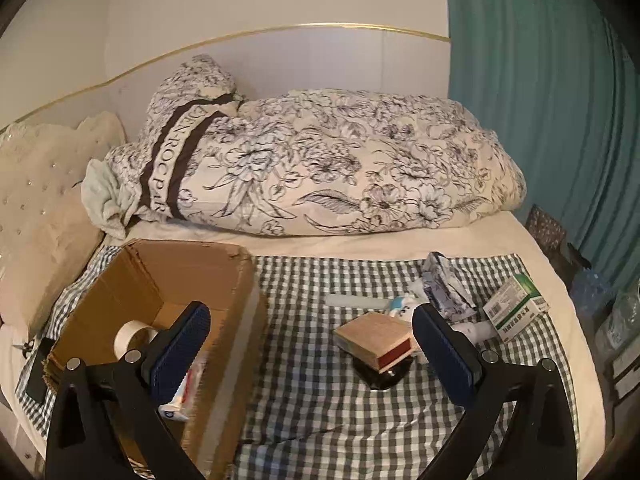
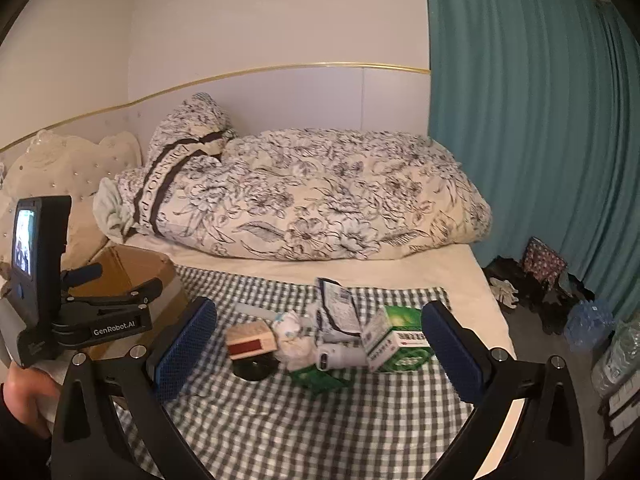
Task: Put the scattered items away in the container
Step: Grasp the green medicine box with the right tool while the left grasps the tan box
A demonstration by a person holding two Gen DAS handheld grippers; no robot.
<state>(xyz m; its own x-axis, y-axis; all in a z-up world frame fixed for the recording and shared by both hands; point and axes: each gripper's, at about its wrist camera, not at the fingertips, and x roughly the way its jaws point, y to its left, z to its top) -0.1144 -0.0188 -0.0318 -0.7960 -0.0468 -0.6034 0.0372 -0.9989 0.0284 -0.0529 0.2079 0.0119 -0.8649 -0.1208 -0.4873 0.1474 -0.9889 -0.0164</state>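
Left wrist view: left gripper [image 1: 312, 344] jaws spread wide, nothing between them. Cardboard box [image 1: 224, 288] sits near left on the checked cloth [image 1: 320, 408], with a tape roll [image 1: 132, 338] and a tube [image 1: 182, 396] inside. Wooden block [image 1: 376, 338] lies just right of the box, on a dark dish.

Right wrist view: right gripper [image 2: 318, 350] jaws spread, empty. Green carton [image 2: 400, 340], packet [image 2: 338, 308] and white bottle [image 2: 340, 358] cluster between the pads (touching). Box far left.

A rolled flowered duvet [image 1: 320, 160] is laid along the bed [image 1: 400, 242] by the wall. A teal curtain [image 2: 532, 120] is hung at the right, with water bottles [image 2: 590, 322] below.
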